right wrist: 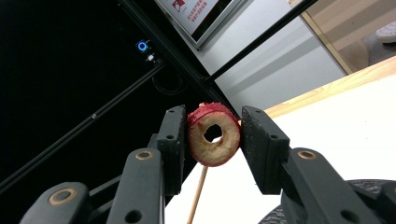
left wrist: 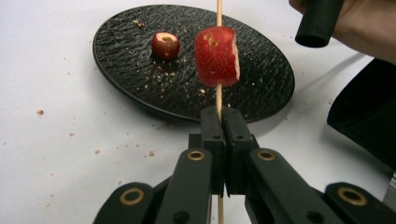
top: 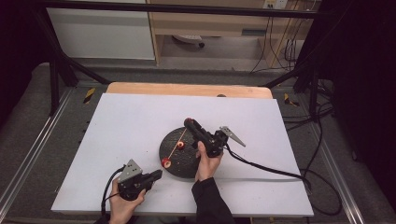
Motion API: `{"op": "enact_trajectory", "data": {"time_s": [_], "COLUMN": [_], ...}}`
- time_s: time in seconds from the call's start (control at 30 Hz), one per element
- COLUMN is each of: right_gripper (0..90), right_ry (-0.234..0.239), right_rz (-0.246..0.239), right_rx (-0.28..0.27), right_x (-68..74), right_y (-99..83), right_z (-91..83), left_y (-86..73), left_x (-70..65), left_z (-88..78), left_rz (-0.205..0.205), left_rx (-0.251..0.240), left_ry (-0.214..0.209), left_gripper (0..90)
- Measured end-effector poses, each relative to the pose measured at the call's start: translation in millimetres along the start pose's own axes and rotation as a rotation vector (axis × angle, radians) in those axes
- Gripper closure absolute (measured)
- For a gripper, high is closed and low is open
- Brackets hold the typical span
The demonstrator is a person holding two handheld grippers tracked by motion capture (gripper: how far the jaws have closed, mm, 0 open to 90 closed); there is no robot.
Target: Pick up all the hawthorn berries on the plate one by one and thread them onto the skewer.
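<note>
My left gripper (left wrist: pixel 218 116) is shut on a thin wooden skewer (left wrist: pixel 218 95) that slants up over a black round plate (left wrist: pixel 261 79). A red fruit chunk (left wrist: pixel 217 57) is threaded on the skewer just beyond the jaws. A smaller red piece (left wrist: pixel 165 45) lies on the plate. My right gripper (right wrist: pixel 214 133) is shut on a red-skinned ring slice (right wrist: pixel 205 151) with a hole through its middle, held up at the skewer's far end (right wrist: pixel 198 191). From above, the left gripper (top: pixel 159 174) sits at the plate's near left and the right gripper (top: pixel 189 123) over its far edge.
The plate (top: pixel 187 161) rests near the middle of a white sheet (top: pixel 121 130) on a wooden table (top: pixel 187 88). Crumbs dot the sheet and plate. The right gripper's cable (top: pixel 271 170) trails off to the right. A dark metal frame (top: pixel 60 70) surrounds the table.
</note>
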State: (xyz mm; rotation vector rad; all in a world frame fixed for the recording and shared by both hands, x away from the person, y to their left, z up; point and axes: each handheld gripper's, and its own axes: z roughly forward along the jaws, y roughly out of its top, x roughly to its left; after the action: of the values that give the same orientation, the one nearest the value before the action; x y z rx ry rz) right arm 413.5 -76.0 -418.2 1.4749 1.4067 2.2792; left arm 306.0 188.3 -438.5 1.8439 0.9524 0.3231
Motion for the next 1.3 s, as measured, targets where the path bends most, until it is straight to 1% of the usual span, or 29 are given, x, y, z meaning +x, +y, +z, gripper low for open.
{"op": "enact_trajectory", "data": {"time_s": [0.13, 0.2, 0.27, 0.3, 0.4, 0.47, 0.57, 0.7, 0.77, 0.83, 0.9, 0.93, 0.97, 1.07, 1.23, 1.27, 1.3], "right_gripper": [61.9, 61.9, 62.0, 62.0, 62.1, 62.1, 62.2, 62.2, 62.2, 62.2, 62.2, 62.3, 62.3, 62.3, 62.3, 62.3, 62.3], "right_ry": [-0.002, -0.004, -0.005, -0.007, -0.010, -0.016, -0.017, -0.013, -0.014, -0.018, -0.017, -0.018, -0.017, -0.017, -0.016, -0.014, -0.014], "right_rz": [0.002, 0.000, -0.008, -0.008, -0.011, -0.011, -0.012, -0.016, -0.015, -0.019, -0.015, -0.018, -0.023, -0.015, -0.023, -0.018, -0.024], "right_rx": [-0.005, -0.006, -0.007, -0.008, -0.019, -0.035, -0.042, -0.032, -0.030, -0.027, -0.022, -0.020, -0.021, -0.014, 0.009, 0.018, 0.025], "right_x": [0.4, 0.3, 0.4, 0.5, 0.9, 0.6, 0.6, 0.9, 1.1, 0.4, 0.9, 0.9, 1.1, 1.7, 1.5, 1.7, 1.2], "right_y": [0.1, 0.2, 1.1, 2.4, 3.1, 3.0, 3.7, 4.3, 2.3, -0.1, -2.0, -2.5, -2.8, -4.5, -6.6, -7.2, -8.0], "right_z": [-0.1, -0.3, -0.7, -0.5, -0.4, 0.1, 0.5, 0.2, -0.3, -0.8, -1.4, -2.0, -2.6, -4.2, -5.8, -5.8, -5.7], "left_y": [2.8, 3.1, 3.1, 3.5, 4.1, 3.8, 3.5, 5.5, 7.2, 9.4, 10.6, 14.2, 14.2, 21.7, 28.1, 31.7, 34.0], "left_x": [-3.4, -4.1, -6.2, -6.2, -6.2, -9.5, -10.2, -9.6, -11.5, -13.8, -14.7, -15.2, -15.2, -14.3, -13.3, -12.4, -11.8], "left_z": [4.1, 5.1, 6.0, 4.4, 4.1, 6.1, 7.1, 7.3, 9.6, 12.2, 14.0, 17.2, 17.2, 21.8, 27.3, 29.9, 30.7], "left_rz": [-0.013, -0.009, -0.002, -0.002, -0.011, -0.006, -0.006, -0.017, -0.025, -0.020, -0.027, -0.044, -0.044, -0.054, -0.051, -0.046, -0.039], "left_rx": [0.002, 0.005, -0.004, -0.016, -0.016, -0.009, -0.005, -0.012, -0.012, -0.008, -0.010, -0.011, -0.011, -0.016, -0.015, -0.021, -0.020], "left_ry": [0.008, 0.010, 0.017, 0.035, 0.045, 0.053, 0.054, 0.053, 0.048, 0.049, 0.043, 0.034, 0.034, 0.034, 0.037, 0.032, 0.037], "left_gripper": [88.3, 88.4, 88.4, 88.4, 88.4, 88.4, 88.5, 88.4, 88.4, 88.5, 88.5, 88.5, 88.6, 88.5, 88.5, 88.5, 88.5]}}
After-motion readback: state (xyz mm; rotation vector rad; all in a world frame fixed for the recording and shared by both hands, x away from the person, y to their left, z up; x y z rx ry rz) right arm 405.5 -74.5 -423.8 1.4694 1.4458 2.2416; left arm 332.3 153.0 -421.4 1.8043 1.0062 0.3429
